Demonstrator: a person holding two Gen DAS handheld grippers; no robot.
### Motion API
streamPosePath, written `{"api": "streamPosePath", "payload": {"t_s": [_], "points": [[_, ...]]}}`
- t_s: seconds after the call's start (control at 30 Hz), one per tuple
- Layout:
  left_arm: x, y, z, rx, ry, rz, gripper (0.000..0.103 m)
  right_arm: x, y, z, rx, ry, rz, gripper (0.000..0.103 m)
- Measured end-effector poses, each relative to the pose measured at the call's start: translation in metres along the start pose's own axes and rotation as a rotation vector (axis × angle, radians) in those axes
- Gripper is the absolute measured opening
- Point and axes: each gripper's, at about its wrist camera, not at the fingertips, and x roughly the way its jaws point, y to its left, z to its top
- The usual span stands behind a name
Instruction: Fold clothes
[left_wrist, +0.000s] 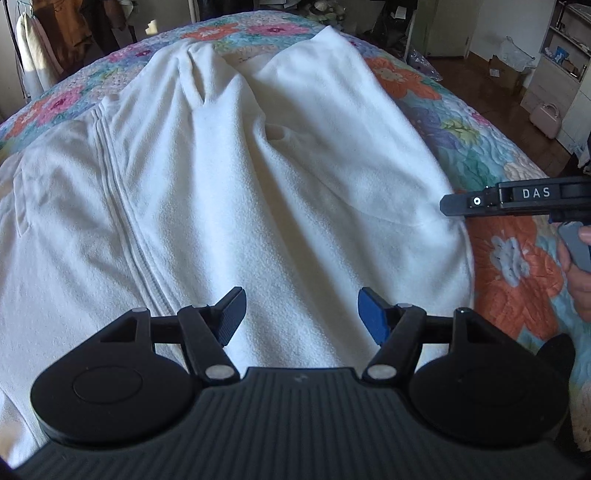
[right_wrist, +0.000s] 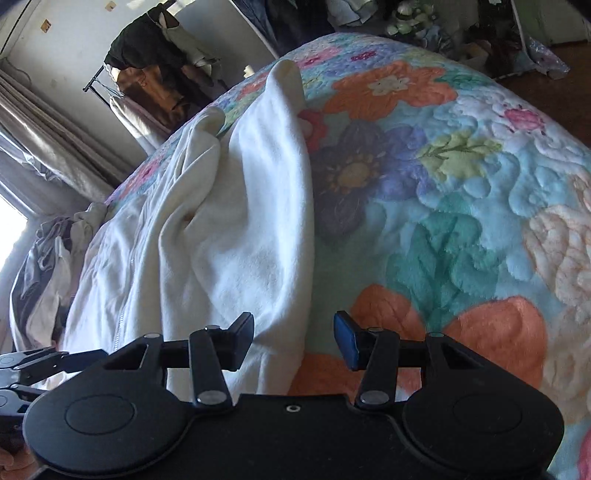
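1. Left gripper (left_wrist: 298, 315) hangs over the white fleece jacket (left_wrist: 236, 184), jaws spread wide, nothing between them. It sits just right of the jacket's zipper (left_wrist: 122, 206), above the cloth, not pinching.
2. Right gripper (right_wrist: 293, 341) is spread too, holding nothing. Its jaws straddle the jacket's right-hand edge, one finger over fleece, the other over the floral quilt (right_wrist: 461, 192).
3. The jacket lies spread across the quilt, zipper side up, with a sleeve (right_wrist: 273, 155) folded along its right side and running away toward the far end.
4. My read: the next fold is being set up, with no grip taken yet.
5. To do it well, each gripper should drop onto the jacket's near edge and bite fleece only, not quilt. The right one especially risks catching the quilt beneath.
6. Fleece is thick and soft; take a deep pinch through both layers so the sleeve comes along.
7. Lift both sides level, or the fold goes crooked about the zipper.
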Motion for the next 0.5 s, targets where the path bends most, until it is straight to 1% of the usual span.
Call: {"api": "streamPosePath", "payload": {"t_s": [0.03,0.07,0.1,0.13,0.17,0.2,0.23,0.27,0.33,0.4,0.47,0.5], "points": [[0.004,0.002,0.002,-0.005,0.009,-0.002,0.066,0.007,-0.002,0.004,0.008,-0.006,0.004,0.053],[0.006,0.003,0.004,-0.008,0.011,-0.005,0.066,0.013,-0.003,0.007,0.010,-0.008,0.011,0.047],[0.008,0.003,0.007,-0.007,0.005,-0.008,0.066,0.018,-0.001,0.009,-0.009,0.004,0.034,0.015],[0.009,0.003,0.009,-0.003,-0.003,-0.004,0.066,0.022,0.001,0.012,-0.029,0.016,0.057,0.007],[0.008,0.003,0.012,0.000,-0.015,0.009,0.066,0.024,0.005,0.013,-0.058,0.019,0.073,0.006],[0.007,0.002,0.015,0.003,-0.030,0.029,0.066,0.019,0.014,0.011,-0.117,-0.008,0.074,0.006],[0.006,0.001,0.018,0.007,-0.045,0.050,0.066,0.011,0.025,0.009,-0.166,-0.032,0.096,0.006],[0.004,0.002,0.022,-0.002,-0.061,0.045,0.066,0.004,0.035,0.006,-0.215,-0.056,0.117,0.006],[-0.005,0.006,0.029,-0.043,-0.096,-0.015,0.066,-0.009,0.056,0.001,-0.310,-0.097,0.162,0.006],[-0.014,0.013,0.032,-0.076,-0.144,-0.061,0.067,-0.013,0.080,-0.008,-0.376,-0.090,0.225,0.006],[-0.019,0.019,0.030,-0.096,-0.191,-0.077,0.067,-0.015,0.103,-0.018,-0.438,-0.080,0.287,0.006],[-0.019,0.022,0.028,-0.099,-0.204,-0.078,0.067,-0.012,0.113,-0.024,-0.455,-0.058,0.308,0.006]]}}
